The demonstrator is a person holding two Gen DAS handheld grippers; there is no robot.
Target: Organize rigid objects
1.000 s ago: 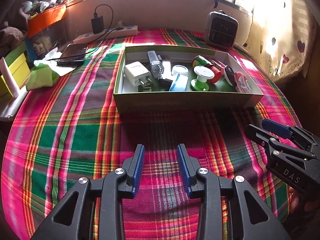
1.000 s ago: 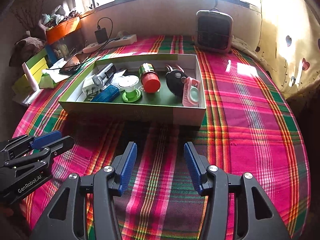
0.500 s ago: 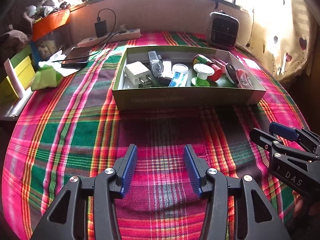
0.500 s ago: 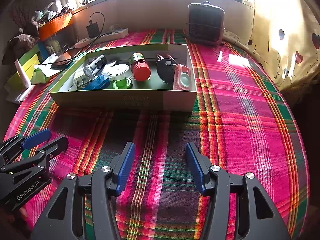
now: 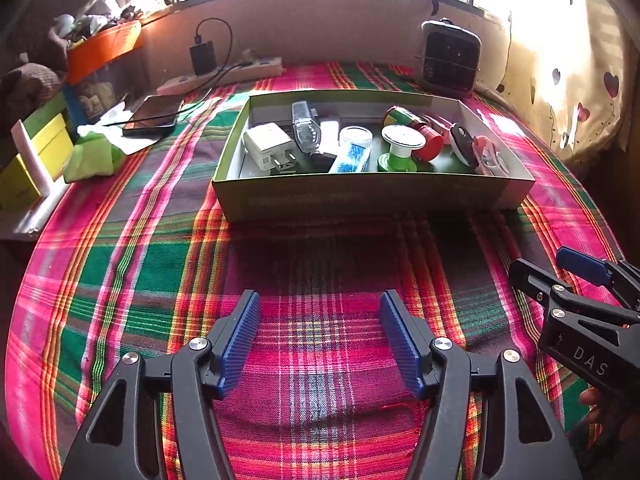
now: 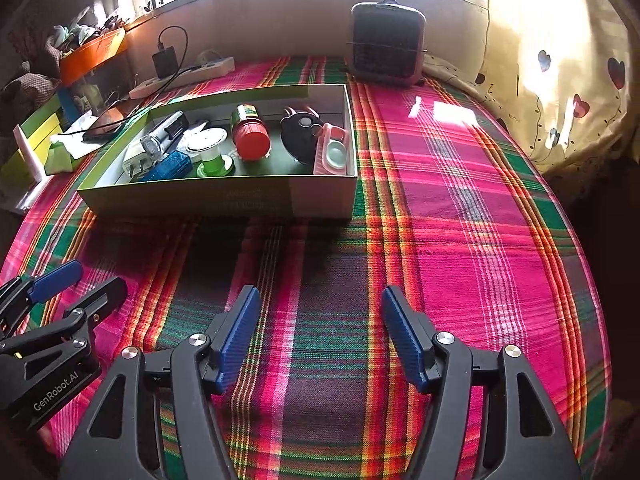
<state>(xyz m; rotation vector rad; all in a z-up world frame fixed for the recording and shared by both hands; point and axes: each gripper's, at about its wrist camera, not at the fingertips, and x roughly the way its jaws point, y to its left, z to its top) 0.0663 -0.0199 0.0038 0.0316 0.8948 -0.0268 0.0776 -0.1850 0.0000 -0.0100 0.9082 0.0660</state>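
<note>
A shallow green box [image 5: 360,200] [image 6: 224,200] stands on the plaid cloth. It holds a white charger [image 5: 266,146], a clear case [image 5: 306,128], a blue container [image 5: 350,160] [image 6: 170,166], a green and white spool [image 5: 400,148] [image 6: 210,150], a red-capped jar [image 5: 420,134] [image 6: 250,134], a black fob [image 6: 300,136] and a pink case [image 6: 334,154]. My left gripper [image 5: 318,340] is open and empty, well in front of the box. My right gripper [image 6: 320,340] is open and empty, in front of the box's right end.
A small heater [image 5: 450,60] [image 6: 386,44] stands at the back right. A power strip with a plugged charger [image 5: 224,74] and a phone [image 5: 152,116] lie at the back left. Yellow and green boxes [image 5: 28,156] and an orange bin [image 5: 104,50] line the left edge.
Both grippers have pulled back a little from the box and opened wider. The objects in the box have not moved.
</note>
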